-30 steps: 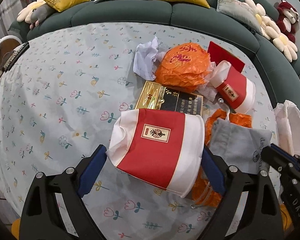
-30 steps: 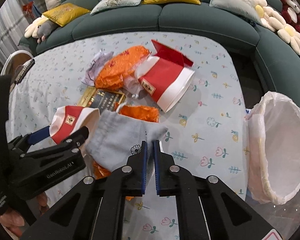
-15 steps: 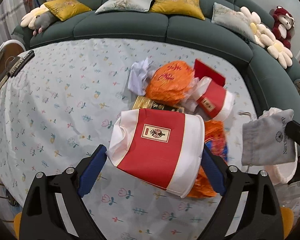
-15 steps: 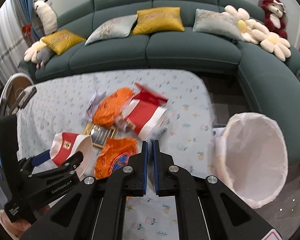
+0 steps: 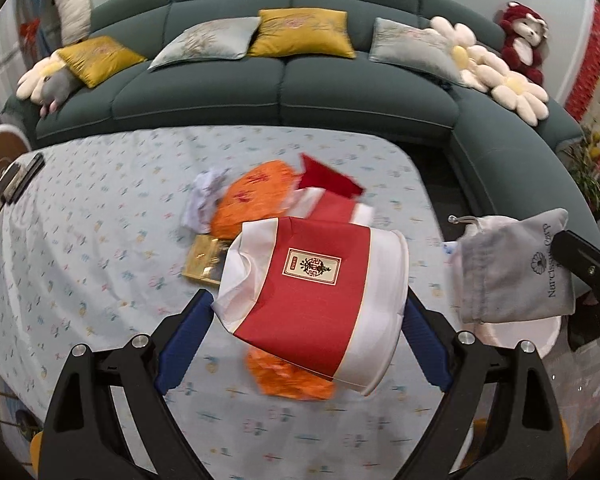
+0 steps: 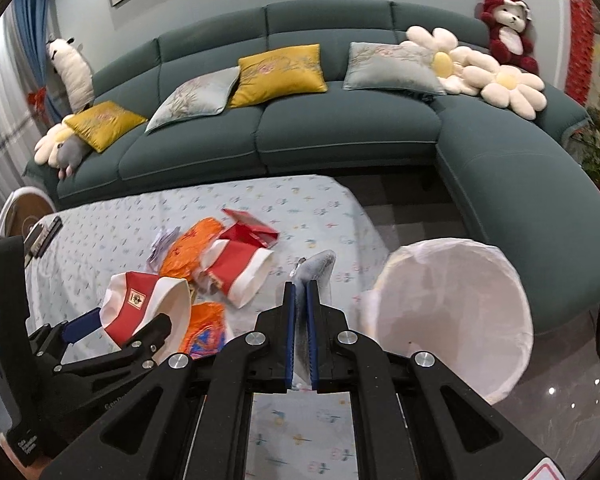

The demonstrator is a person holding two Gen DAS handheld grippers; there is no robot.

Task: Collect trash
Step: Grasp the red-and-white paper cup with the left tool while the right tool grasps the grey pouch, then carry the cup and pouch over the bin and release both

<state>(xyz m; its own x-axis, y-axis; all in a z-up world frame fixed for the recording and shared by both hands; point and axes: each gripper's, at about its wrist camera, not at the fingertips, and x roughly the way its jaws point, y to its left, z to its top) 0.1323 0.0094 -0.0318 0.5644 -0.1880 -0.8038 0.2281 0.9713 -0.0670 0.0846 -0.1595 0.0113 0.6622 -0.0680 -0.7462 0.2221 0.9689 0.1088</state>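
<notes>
The left gripper (image 5: pixel 308 312) has its blue-padded jaws spread wide around a crumpled red-and-white paper cup (image 5: pixel 316 296), pressing both its sides. The right gripper (image 6: pixel 300 312) has its jaws pinched nearly together on a soft grey drawstring pouch (image 6: pixel 314 270), whose fabric sticks out beyond the tips. Right of those jaws gapes a round bin with a thin white liner (image 6: pixel 448 312). Beyond the left jaws, on the flower-printed worktop (image 5: pixel 100 240), lie crinkled orange wrappers (image 5: pixel 256 196), a red envelope (image 5: pixel 328 180) and a glossy gold box (image 5: pixel 204 260).
</notes>
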